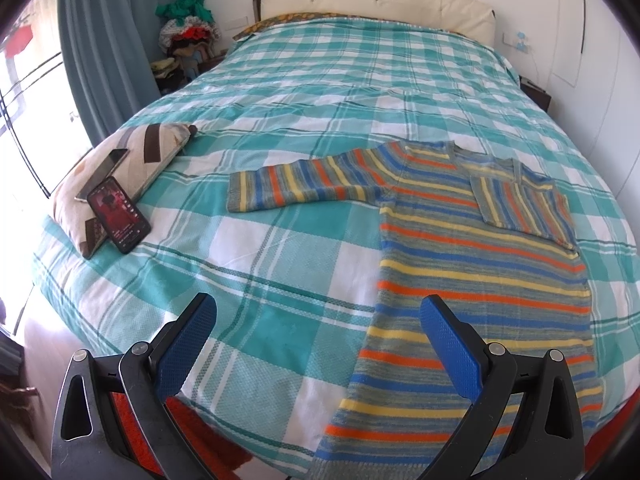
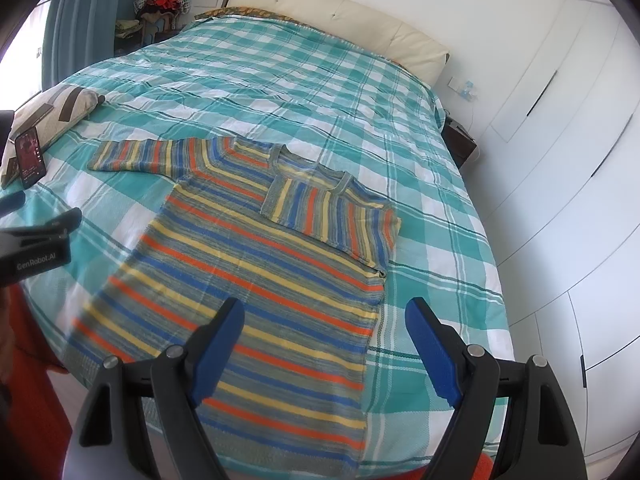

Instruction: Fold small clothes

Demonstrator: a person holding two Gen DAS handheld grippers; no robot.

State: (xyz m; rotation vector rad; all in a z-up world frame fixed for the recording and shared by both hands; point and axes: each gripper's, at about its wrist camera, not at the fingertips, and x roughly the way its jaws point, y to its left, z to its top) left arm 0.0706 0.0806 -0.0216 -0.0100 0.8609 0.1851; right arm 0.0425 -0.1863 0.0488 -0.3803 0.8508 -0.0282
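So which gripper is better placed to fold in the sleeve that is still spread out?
Probably the left gripper: the spread sleeve lies on the sweater's left side, ahead of it. The open right gripper faces the sleeve already folded.

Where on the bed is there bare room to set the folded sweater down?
Bare bedspread runs from the sweater to the headboard, and between its outstretched sleeve and the near edge. The left edge is crowded: pillow, phone.

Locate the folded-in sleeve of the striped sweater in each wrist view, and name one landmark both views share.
Left wrist: folded-in sleeve, right of centre, lying across the chest.
Right wrist: folded-in sleeve, centre, across the chest.
Shared landmark: lit phone leaning on the pillow.
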